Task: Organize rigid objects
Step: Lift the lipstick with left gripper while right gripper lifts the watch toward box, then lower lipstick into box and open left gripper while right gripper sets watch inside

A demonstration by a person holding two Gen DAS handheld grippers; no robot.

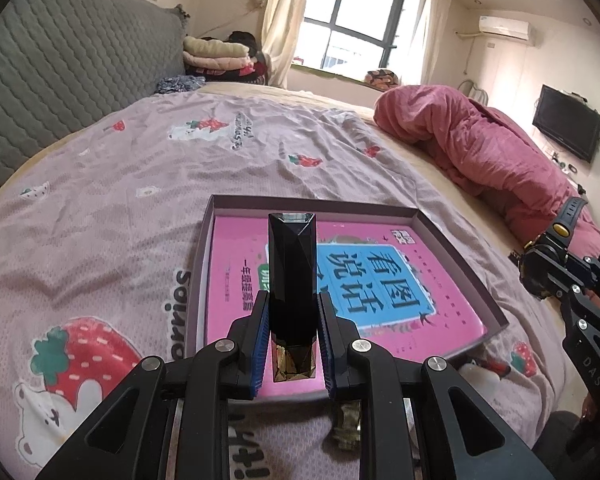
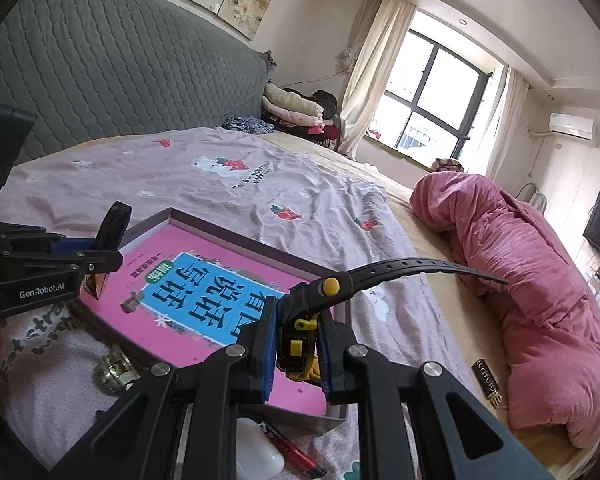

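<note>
My left gripper (image 1: 293, 300) is shut on a tall black faceted bottle (image 1: 292, 256) with a gold base. It holds the bottle upright over the near edge of a shallow box (image 1: 456, 240), in which a pink book (image 1: 236, 248) lies. My right gripper (image 2: 300, 314) is shut on a black and yellow watch (image 2: 296, 344), whose strap (image 2: 400, 270) sticks out to the right. It hovers over the box's near right corner (image 2: 340, 416). The right wrist view shows the left gripper (image 2: 104, 256) at the left edge. The watch (image 1: 564, 224) appears at the right edge of the left wrist view.
Everything sits on a bed with a strawberry-print sheet (image 1: 100, 208). A brass-coloured object (image 2: 114, 368) lies near the box's front, and a white object (image 2: 260, 452) and a red pen (image 2: 296, 452) lie below it. A small black item with gold lettering (image 2: 488, 380) lies beside the pink quilt (image 2: 540, 280).
</note>
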